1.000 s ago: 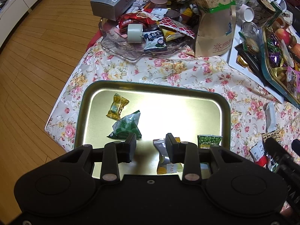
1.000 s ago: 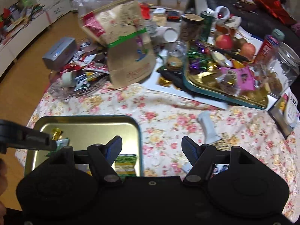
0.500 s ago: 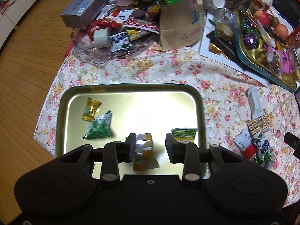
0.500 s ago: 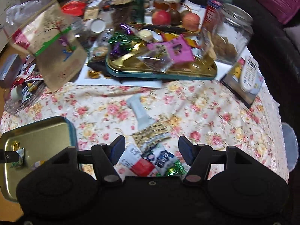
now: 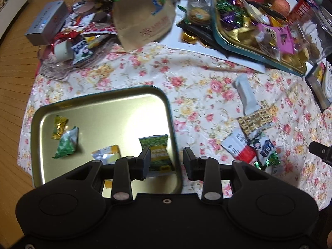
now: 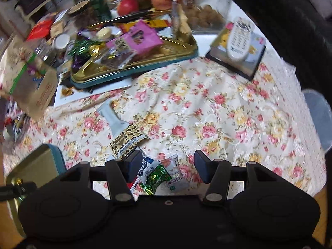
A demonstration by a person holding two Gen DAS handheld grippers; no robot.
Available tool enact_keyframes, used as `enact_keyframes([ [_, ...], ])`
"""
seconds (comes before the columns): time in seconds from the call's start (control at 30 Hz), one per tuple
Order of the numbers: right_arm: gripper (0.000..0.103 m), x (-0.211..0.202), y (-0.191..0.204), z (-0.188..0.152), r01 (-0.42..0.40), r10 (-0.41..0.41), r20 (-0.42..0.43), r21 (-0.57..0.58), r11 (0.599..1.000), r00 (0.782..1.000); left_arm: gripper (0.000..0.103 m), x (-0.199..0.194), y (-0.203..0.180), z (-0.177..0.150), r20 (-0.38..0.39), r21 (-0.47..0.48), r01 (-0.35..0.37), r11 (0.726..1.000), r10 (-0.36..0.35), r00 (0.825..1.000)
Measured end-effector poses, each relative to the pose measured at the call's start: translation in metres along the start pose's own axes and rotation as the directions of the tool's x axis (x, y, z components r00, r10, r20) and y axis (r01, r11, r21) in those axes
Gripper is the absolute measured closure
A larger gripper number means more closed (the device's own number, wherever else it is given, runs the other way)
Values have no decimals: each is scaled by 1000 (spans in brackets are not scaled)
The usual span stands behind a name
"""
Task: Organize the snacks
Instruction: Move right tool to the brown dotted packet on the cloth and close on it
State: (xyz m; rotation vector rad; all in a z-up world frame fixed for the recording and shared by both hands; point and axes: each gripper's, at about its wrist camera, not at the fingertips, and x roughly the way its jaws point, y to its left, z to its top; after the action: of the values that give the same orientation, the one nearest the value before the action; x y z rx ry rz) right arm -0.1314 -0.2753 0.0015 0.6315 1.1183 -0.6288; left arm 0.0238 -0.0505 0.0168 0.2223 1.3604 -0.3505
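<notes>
A small heap of loose wrapped snacks (image 6: 159, 172) lies on the floral-patterned tablecloth (image 6: 217, 112) near the table's front edge: a white and blue packet (image 6: 145, 167), a shiny green foil candy (image 6: 155, 176) and a pale packet with green print (image 6: 176, 181), with a leopard-print bar wrapper (image 6: 126, 138) and a plain grey-white bar wrapper (image 6: 113, 117) just beyond them. The right tool (image 6: 167, 162) points steeply down over this heap; its jaws are closing, the snacks lie in the gap beneath them, and the pads do not press on any of them. In the left wrist view the same heap (image 5: 255, 147) sits to the right of a shallow gold metal tray with a teal rim (image 5: 103, 108). That tray carries four sorted pieces: a yellow wrapped candy (image 5: 59, 127), a green and white candy bag (image 5: 67, 144), a silver and yellow packet (image 5: 106, 154) and a green packet (image 5: 156, 152). The left tool (image 5: 167, 160) hangs over the tray's right rim, its jaws moderately apart and empty. Farther back the table holds a second gold tray (image 6: 132, 62) piled with sweets and a pink packet (image 6: 134, 38), a brown paper bag (image 5: 143, 18), a grey box (image 5: 46, 23), apples (image 6: 127, 6), a glass jar of biscuits (image 6: 205, 6) and a white remote control (image 6: 239, 40) on a dark booklet.
</notes>
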Motion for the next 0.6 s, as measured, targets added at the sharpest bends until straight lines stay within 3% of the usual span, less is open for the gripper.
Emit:
enact_keyframes([
  [0.27, 45, 34, -23, -1, -8, 24, -109, 140, 990, 994, 59, 4, -41, -7, -23, 94, 20, 995, -18, 1000],
  [0.4, 45, 46, -8, -9, -5, 15, -137, 77, 997, 991, 59, 5, -53, -12, -35, 129, 33, 991, -29, 999],
  [0.6, 45, 50, 19, -13, -20, 20, -109, 2, 1000, 994, 59, 4, -49, -15, -37, 132, 33, 991, -29, 999],
])
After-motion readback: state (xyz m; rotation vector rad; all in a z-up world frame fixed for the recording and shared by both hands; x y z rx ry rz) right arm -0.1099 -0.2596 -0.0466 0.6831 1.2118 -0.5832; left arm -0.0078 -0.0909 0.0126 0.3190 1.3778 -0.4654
